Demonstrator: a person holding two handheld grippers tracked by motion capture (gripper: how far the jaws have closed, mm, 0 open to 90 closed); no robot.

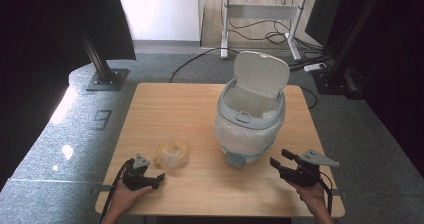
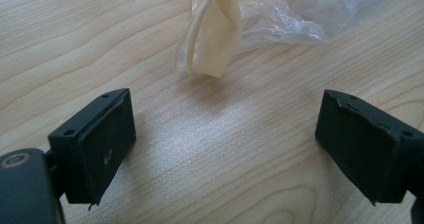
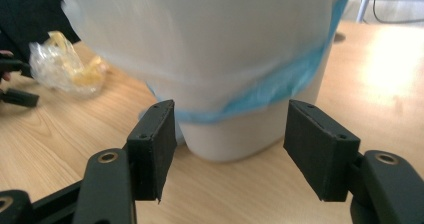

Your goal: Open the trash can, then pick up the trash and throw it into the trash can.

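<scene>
A small white bin lined with a white bag stands on the wooden table, its lid up. A crumpled clear plastic wrapper with yellowish scraps lies to its left. My left gripper rests open just below the wrapper. In the left gripper view the wrapper lies a little beyond the spread jaws, nothing between them. My right gripper is open at the bin's lower right. Seen from the right gripper, the bin stands close ahead and the wrapper lies far left.
A desk frame with loose cables and a power strip stands on the floor beyond the table. A black stand base sits at the table's far left corner. Bare tabletop stretches left of the bin.
</scene>
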